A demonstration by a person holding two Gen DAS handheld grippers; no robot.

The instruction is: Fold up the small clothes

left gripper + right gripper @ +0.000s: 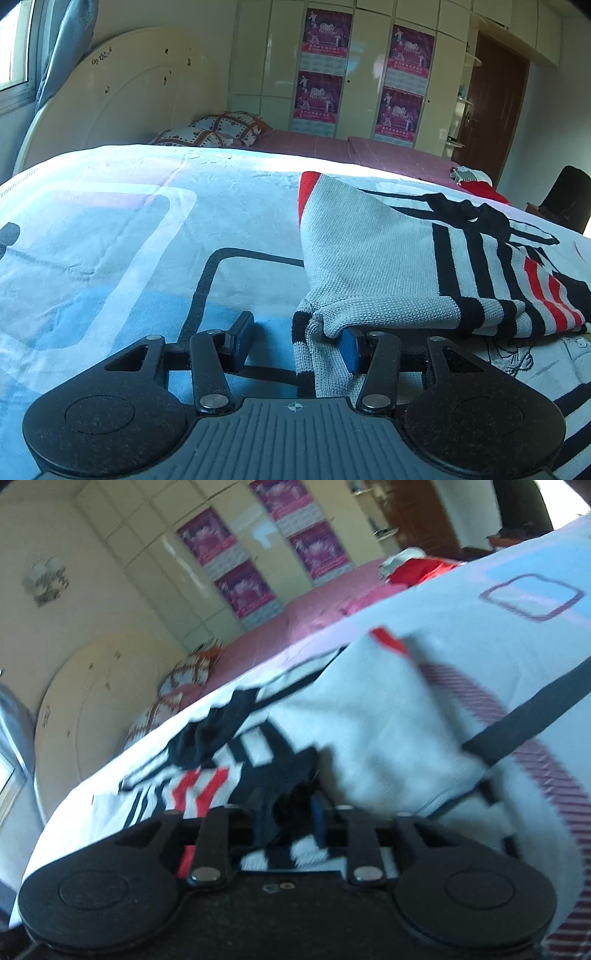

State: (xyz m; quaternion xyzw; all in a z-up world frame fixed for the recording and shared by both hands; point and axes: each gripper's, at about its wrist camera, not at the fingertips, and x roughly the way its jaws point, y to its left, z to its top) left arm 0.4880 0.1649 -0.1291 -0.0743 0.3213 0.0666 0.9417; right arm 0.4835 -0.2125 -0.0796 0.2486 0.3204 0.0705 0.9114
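Bed (110, 229) under a pale printed sheet, patterned pillows (218, 129) by a cream headboard (122, 96) — purple posters (325, 48) on wardrobe doors, brown door (495, 107) beyond.

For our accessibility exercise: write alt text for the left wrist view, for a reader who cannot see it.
The left gripper sits open on a bedspread, with a grey knit sweater striped in black and red draped over its right finger. Behind are pillows, a white headboard and wardrobe doors with posters.
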